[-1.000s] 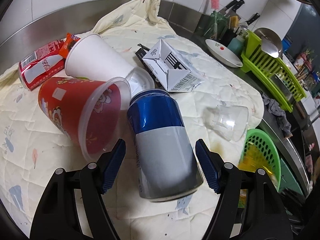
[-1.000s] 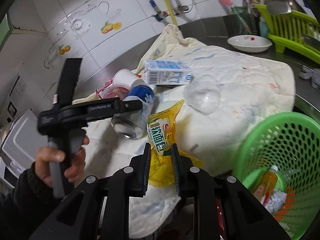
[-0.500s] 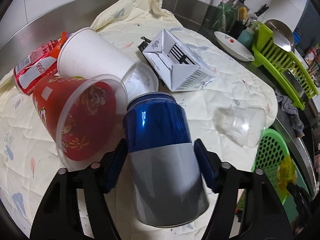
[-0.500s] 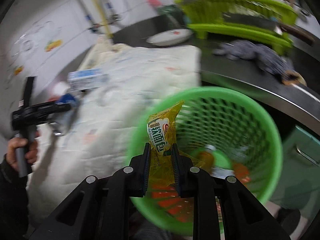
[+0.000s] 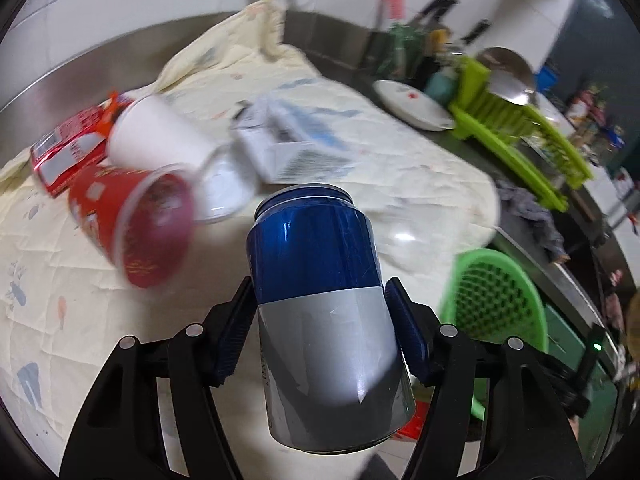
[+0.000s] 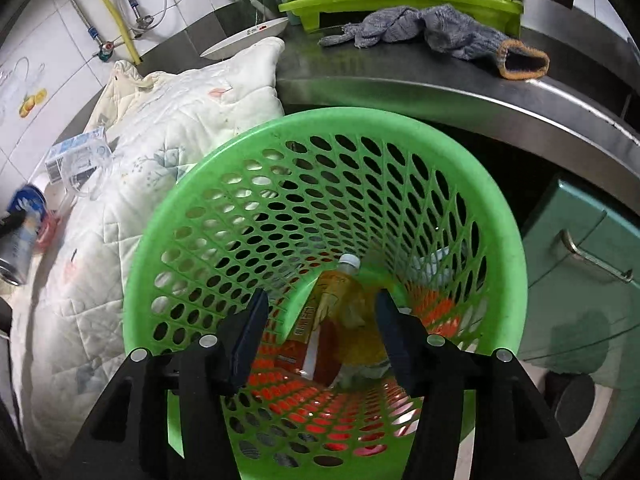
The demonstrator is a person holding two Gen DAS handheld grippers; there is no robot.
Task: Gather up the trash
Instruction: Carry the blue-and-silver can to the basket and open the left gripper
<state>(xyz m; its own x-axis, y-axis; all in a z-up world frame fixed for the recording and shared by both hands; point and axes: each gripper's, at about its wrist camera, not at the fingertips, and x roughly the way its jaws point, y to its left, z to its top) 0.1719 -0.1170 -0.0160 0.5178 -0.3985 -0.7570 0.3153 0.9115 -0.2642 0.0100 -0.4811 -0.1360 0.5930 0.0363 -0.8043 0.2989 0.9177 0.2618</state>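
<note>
My left gripper [image 5: 320, 332] is shut on a blue and silver can [image 5: 324, 300] and holds it lifted above the quilt [image 5: 60, 240]. A red plastic cup [image 5: 136, 224], a white paper cup [image 5: 160, 140], a red cola can [image 5: 68, 148] and a milk carton [image 5: 288, 148] lie on the quilt beyond it. My right gripper [image 6: 320, 328] is open and empty over the green trash basket [image 6: 320, 140]. A yellow wrapper [image 6: 356, 320] and a bottle [image 6: 340, 280] lie inside the basket. The basket also shows in the left wrist view [image 5: 500, 296], at the right.
A green dish rack [image 5: 520, 128] and a white plate [image 5: 412, 104] stand at the back right of the steel counter. A grey rag [image 6: 420, 28] lies on the counter behind the basket. A clear plastic cup [image 6: 88, 172] lies on the quilt. A teal cabinet [image 6: 580, 260] is at the right.
My left gripper closed on the blue can and lifted it off the quilt. My right gripper swung over the basket, opened and let go of the yellow wrapper, which now lies inside.
</note>
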